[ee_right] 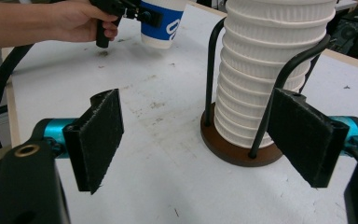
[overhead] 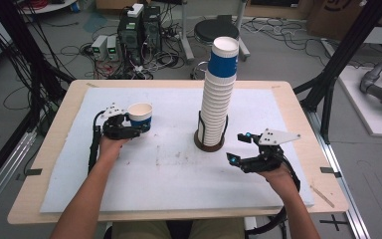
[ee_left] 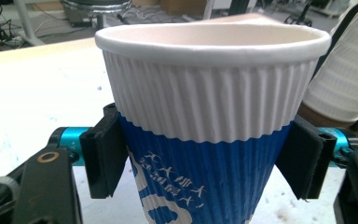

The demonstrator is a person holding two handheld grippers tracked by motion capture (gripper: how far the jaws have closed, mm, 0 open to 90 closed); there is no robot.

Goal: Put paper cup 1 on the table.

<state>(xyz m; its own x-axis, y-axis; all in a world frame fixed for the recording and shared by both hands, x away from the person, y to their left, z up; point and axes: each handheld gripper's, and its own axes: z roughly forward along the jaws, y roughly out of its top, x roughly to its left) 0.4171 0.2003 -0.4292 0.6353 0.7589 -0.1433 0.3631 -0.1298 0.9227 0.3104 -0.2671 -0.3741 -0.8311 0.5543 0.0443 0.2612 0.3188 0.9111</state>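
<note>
Between the pads of the left tongs (ee_left: 205,163) sits a blue-and-white ribbed paper cup (ee_left: 209,116), pinched on both sides at its blue band and held upright over the left part of the white-covered counter (overhead: 129,174). Over on the right, the right tongs (ee_right: 205,140) stand open with nothing in them, just beside the tall stack of cups (overhead: 218,99) in its wire holder (overhead: 210,142).

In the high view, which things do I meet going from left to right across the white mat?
left gripper → paper cup it holds → stack of cups in its holder → right gripper
</note>
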